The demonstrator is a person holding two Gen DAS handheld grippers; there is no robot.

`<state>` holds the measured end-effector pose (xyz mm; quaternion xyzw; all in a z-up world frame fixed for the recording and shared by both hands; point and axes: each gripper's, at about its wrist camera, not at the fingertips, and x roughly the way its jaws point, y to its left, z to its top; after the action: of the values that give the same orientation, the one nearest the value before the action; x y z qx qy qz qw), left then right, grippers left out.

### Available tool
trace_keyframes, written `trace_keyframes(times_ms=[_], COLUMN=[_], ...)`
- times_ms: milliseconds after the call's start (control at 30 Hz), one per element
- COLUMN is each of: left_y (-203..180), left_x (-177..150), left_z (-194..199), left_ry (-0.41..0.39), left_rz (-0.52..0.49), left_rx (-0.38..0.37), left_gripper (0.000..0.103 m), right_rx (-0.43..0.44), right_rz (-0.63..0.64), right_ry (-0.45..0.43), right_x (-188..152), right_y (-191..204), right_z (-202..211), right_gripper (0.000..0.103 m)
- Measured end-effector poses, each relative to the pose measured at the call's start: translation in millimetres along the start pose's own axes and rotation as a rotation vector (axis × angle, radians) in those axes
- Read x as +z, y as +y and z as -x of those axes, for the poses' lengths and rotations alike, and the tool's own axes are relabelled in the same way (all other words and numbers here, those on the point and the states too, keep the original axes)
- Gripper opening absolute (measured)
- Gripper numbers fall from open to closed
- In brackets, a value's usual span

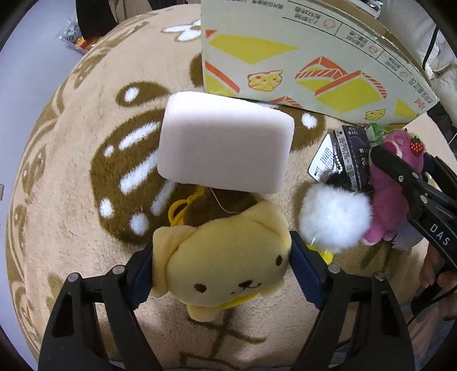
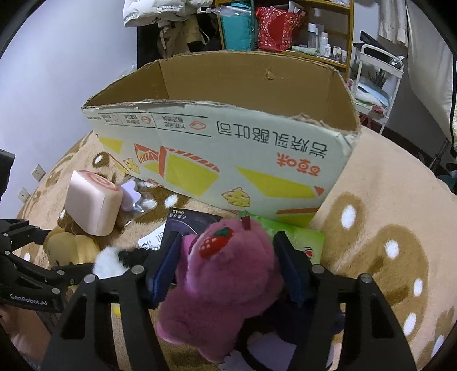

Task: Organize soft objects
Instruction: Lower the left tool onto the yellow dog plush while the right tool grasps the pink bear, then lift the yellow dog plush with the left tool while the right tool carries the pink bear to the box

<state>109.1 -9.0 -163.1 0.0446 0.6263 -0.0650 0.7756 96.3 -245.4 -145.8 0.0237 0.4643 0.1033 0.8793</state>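
A yellow plush dog (image 1: pixel 222 256) lies on the beige rug, and my left gripper (image 1: pixel 221 248) is shut on it, its blue pads pressing both sides. Just beyond it sits a pink foam block (image 1: pixel 225 148), and a white pompom (image 1: pixel 334 217) rests to its right. My right gripper (image 2: pixel 228 239) is shut on a purple plush bear (image 2: pixel 228 271) with a strawberry on its head. The open cardboard box (image 2: pixel 228 159) stands right behind both toys. In the right wrist view the pink foam block (image 2: pixel 91 199) and the yellow plush dog (image 2: pixel 68 248) show at the left.
Dark printed packets (image 1: pixel 342 154) and a green packet (image 2: pixel 297 237) lie under and beside the bear. A small purple item in a clear bag (image 2: pixel 134 197) sits by the box's foot. A cluttered shelf (image 2: pixel 285 25) stands behind the box. The brown-patterned rug (image 2: pixel 385 214) stretches right.
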Motion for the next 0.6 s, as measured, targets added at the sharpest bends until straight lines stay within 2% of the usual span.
trace_keyframes(times_ms=[400, 533, 567, 600], left_y=[-2, -9, -10, -9], left_x=[-22, -34, -35, -37], left_z=[48, 77, 81, 87], left_ry=[-0.122, -0.211, -0.235, -0.257], left_rz=[0.007, 0.024, 0.030, 0.037], left_rx=[0.068, 0.089, 0.092, 0.094], left_gripper=[0.083, 0.083, 0.083, 0.083], right_rx=[0.011, 0.017, 0.023, 0.023], right_rz=[-0.023, -0.027, -0.029, -0.028], right_ry=[-0.080, -0.123, -0.137, -0.144], right_x=[1, 2, 2, 2], right_y=[-2, -1, -2, -2], right_z=[31, 45, 50, 53], right_gripper=[0.063, 0.059, 0.049, 0.045])
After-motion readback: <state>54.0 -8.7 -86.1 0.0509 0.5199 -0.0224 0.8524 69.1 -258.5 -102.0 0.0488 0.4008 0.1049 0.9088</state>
